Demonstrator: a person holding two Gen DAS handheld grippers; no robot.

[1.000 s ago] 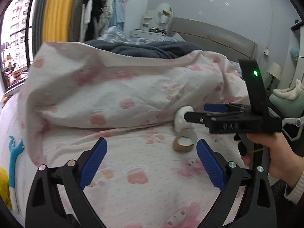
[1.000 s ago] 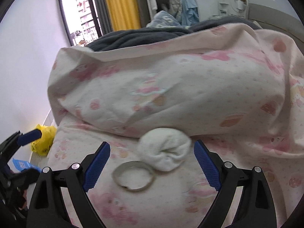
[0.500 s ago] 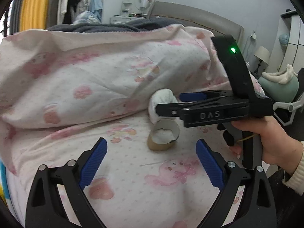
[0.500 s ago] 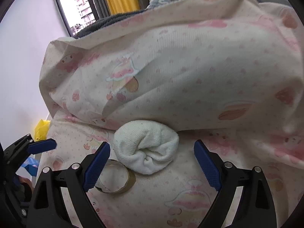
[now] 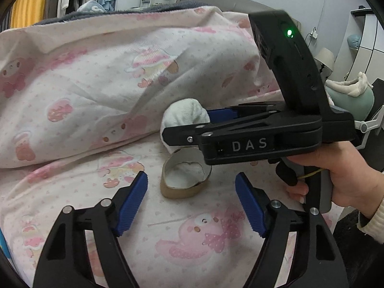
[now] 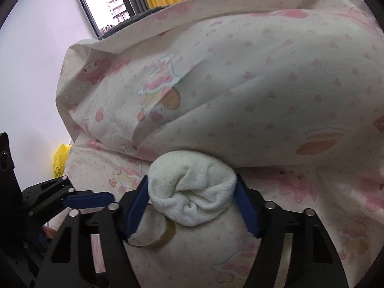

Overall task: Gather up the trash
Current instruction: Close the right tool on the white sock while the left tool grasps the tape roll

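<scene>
A bedroom: a bed (image 5: 72,192) with a pink cartoon-print sheet and a bunched duvet (image 6: 264,84), yellow curtains behind. On the sheet, against the duvet, the right gripper (image 6: 192,199) has its fingers pressed on a rolled white sock (image 6: 192,189). The left gripper (image 5: 190,204) gapes wide, empty, before a cardboard tape ring (image 5: 184,180) just beside the sock.

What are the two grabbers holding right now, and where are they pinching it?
The right gripper pinches the rolled white sock across its middle, one pad on each side. The left gripper is open and holds nothing; the cardboard ring lies ahead of it.
</scene>
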